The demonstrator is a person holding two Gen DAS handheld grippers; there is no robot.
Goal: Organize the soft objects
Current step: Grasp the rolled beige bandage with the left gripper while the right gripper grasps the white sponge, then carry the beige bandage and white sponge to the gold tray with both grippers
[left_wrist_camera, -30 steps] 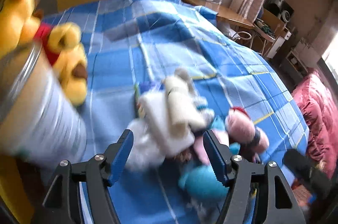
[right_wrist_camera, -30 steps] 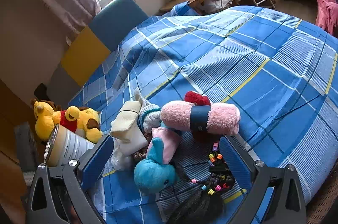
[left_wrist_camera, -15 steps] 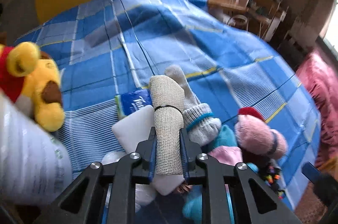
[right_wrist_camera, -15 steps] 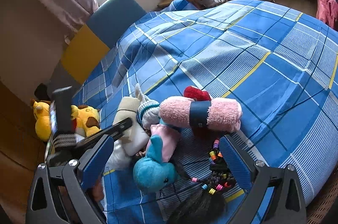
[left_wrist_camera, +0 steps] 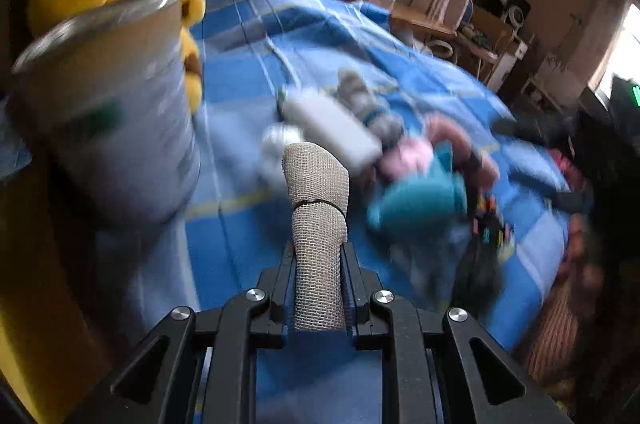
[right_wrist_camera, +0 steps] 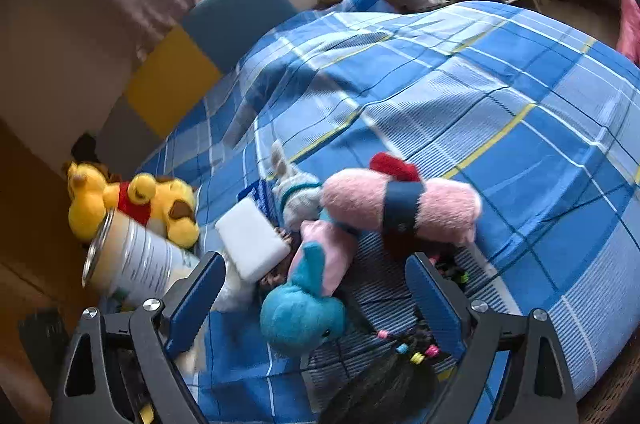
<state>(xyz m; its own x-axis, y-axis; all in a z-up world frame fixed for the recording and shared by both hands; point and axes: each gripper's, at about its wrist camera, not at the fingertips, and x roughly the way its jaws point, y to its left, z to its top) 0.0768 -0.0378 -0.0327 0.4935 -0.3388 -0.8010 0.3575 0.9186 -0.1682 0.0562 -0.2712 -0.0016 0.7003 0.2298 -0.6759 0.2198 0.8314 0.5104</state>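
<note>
My left gripper (left_wrist_camera: 318, 264) is shut on a beige rolled bandage (left_wrist_camera: 318, 208) and holds it above the blue plaid bedspread (left_wrist_camera: 248, 72), to the right of the open metal can (left_wrist_camera: 116, 104). My right gripper (right_wrist_camera: 316, 288) is open and empty, over the blue plush (right_wrist_camera: 302, 316). The pile holds a pink rolled towel (right_wrist_camera: 400, 204), a white sponge block (right_wrist_camera: 252, 244) and a grey sock (right_wrist_camera: 298, 192). The can (right_wrist_camera: 132, 264) lies tilted at the left in the right wrist view.
A yellow bear plush (right_wrist_camera: 132, 200) sits behind the can. Black hair with coloured beads (right_wrist_camera: 400, 360) lies at the bed's near edge (right_wrist_camera: 600, 384). A yellow and blue headboard (right_wrist_camera: 208, 44) stands at the far end. A desk (left_wrist_camera: 420, 20) is beyond the bed.
My left gripper closed on the bandage roll and lifted it out of the pile, then swung left toward the can. The right gripper stayed open above the pile.
</note>
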